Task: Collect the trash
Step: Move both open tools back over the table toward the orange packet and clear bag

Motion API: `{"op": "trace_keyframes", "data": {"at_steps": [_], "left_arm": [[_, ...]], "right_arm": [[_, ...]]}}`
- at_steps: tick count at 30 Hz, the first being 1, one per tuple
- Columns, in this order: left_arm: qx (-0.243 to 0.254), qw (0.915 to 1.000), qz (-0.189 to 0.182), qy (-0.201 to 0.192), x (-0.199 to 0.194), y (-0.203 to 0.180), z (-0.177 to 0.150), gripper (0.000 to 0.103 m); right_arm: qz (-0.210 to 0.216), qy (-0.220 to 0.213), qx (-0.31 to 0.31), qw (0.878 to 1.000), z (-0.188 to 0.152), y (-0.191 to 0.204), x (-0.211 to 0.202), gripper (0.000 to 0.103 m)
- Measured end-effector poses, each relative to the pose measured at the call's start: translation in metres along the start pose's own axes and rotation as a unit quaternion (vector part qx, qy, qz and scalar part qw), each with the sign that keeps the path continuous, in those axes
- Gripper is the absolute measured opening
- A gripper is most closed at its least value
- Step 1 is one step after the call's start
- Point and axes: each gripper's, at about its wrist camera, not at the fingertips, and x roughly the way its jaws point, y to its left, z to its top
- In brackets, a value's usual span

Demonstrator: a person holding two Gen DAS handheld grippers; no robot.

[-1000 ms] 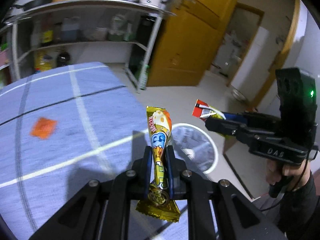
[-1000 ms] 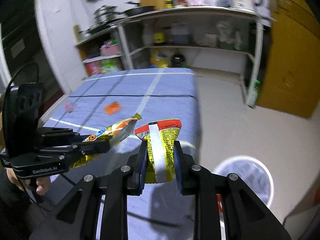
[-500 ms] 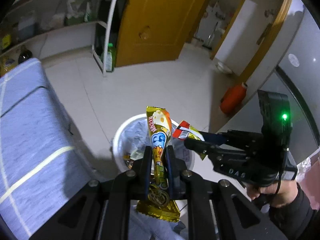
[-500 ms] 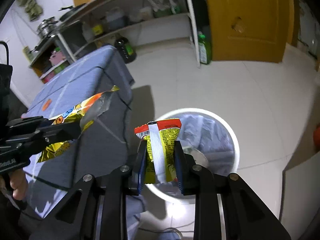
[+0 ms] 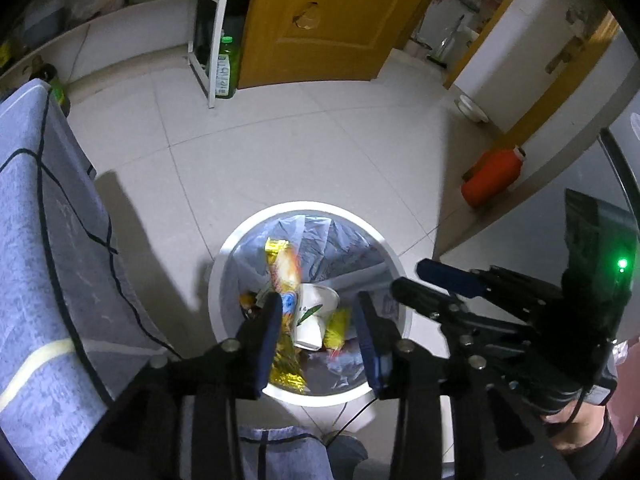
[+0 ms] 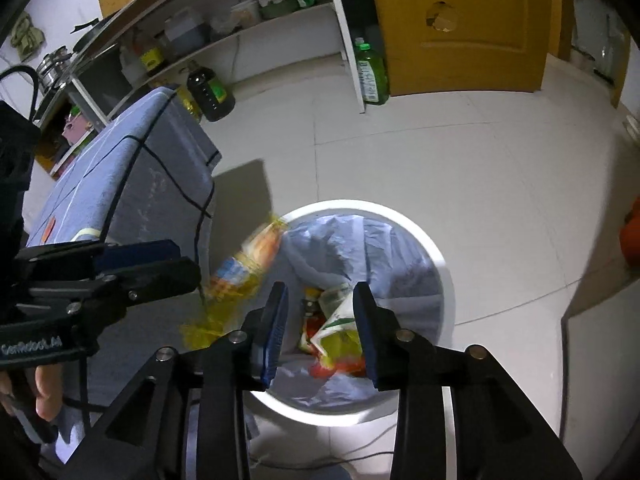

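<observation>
Both grippers just opening, empty; only left view shows orange cylinder.

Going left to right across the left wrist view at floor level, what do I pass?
Blue-grey cloth-covered table → round white trash bin lined with a plastic bag → orange cylindrical container lying on the floor → right claw, its jaws apart and empty.
</observation>
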Motion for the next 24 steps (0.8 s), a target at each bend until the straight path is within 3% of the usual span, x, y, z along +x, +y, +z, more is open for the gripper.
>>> {"op": "trace_keyframes", "data": {"at_steps": [5,10,16,24], "left_arm": [[-0.012,0.9998,-0.004,-0.014,-0.012,0.009,-0.003,0.041],[-0.012,0.9982,-0.007,-0.059,-0.049,0.018,-0.013,0.041],[-0.019,0.9917,0.007,-0.127,-0.113,0.037,-0.038,0.041],[-0.043,0.9793,0.054,-0.190,-0.191,0.079,-0.084,0.042]], "right_arm": [[-0.005,-0.016,0.013,1.000,0.001,-0.008,-0.013,0.035],[-0.003,-0.047,0.000,0.999,0.000,0.003,-0.043,0.035],[0.009,-0.117,-0.023,0.993,-0.006,0.040,-0.097,0.035],[0.059,-0.110,-0.087,0.988,-0.017,0.117,-0.119,0.035]]}}
